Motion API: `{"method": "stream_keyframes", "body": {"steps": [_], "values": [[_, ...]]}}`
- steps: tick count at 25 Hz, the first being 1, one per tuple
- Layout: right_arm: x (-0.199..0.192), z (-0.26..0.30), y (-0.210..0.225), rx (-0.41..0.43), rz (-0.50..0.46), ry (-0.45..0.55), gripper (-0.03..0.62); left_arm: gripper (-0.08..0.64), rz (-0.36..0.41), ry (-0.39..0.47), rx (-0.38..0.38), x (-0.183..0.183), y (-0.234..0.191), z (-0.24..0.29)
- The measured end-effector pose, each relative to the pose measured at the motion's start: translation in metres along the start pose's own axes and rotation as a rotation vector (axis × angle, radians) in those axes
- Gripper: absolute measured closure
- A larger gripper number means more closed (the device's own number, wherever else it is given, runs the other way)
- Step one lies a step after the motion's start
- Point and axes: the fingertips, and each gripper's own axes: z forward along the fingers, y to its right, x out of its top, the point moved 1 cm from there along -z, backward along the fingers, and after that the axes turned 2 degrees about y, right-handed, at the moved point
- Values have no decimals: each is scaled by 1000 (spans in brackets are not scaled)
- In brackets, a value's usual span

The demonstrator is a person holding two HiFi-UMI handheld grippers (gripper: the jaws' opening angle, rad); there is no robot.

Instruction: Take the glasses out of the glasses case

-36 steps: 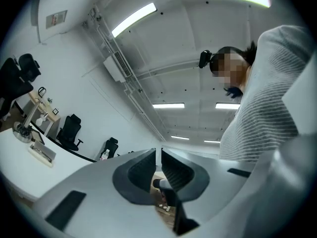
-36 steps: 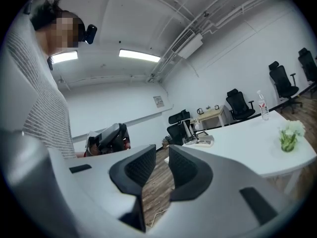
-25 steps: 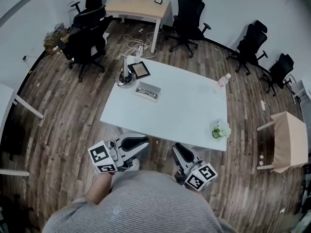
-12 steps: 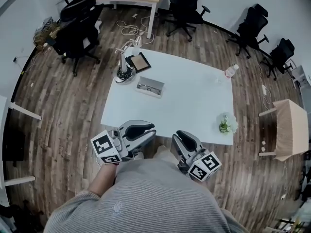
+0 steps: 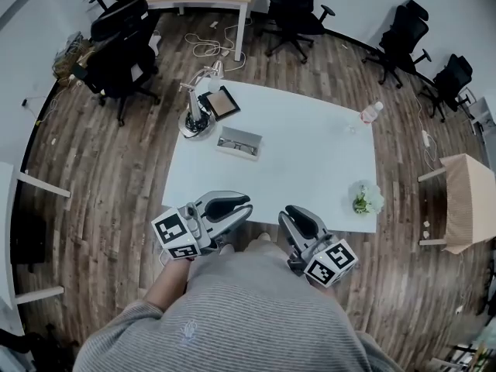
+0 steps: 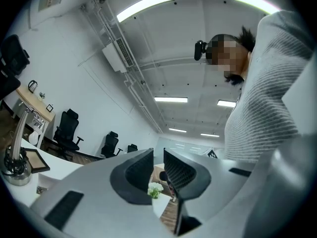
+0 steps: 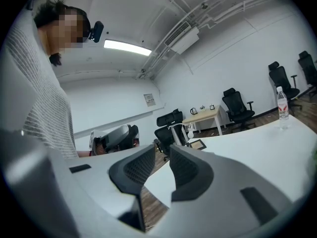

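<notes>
The glasses case (image 5: 239, 142), a grey box lying open, sits on the far left part of the white table (image 5: 310, 161); I cannot make out what is inside it. Both grippers hover close to my body at the table's near edge, far from the case. My left gripper (image 5: 246, 206) points right with its jaws almost together and nothing between them; the left gripper view (image 6: 157, 157) shows only a thin gap. My right gripper (image 5: 288, 214) points up-left toward the table, and its jaws (image 7: 162, 155) likewise stand close together and hold nothing.
A desk lamp on a round base (image 5: 194, 118) and a framed tablet (image 5: 222, 103) stand beyond the case. A bottle (image 5: 370, 113) is at the far right corner and flowers (image 5: 364, 200) at the near right edge. Office chairs (image 5: 124, 53) ring the room; a wooden stand (image 5: 465, 200) is to the right.
The view has shifted so the table sits closer and lower in frame. Both grippers have edged slightly toward the table's near edge; their jaws look the same.
</notes>
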Motion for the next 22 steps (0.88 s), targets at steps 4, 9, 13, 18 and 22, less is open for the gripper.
{"method": "stream_keyframes", "body": {"steps": [4,9,13,18,22], "values": [[-2,-4,9,-19,13,7,512,506,97,-95,66,-12,-26,1],[-3,-13,19,-57,27,14,512,494,255,-232,156,-27,-70,2],[-2,-17,24,-84,30,27,512,477,430,-376,221,-37,-108,3],[-4,-21,29,-104,27,34,512,471,675,-556,281,-51,-155,2],[-3,-25,32,-119,29,38,512,471,803,-712,273,-69,-185,4]]}}
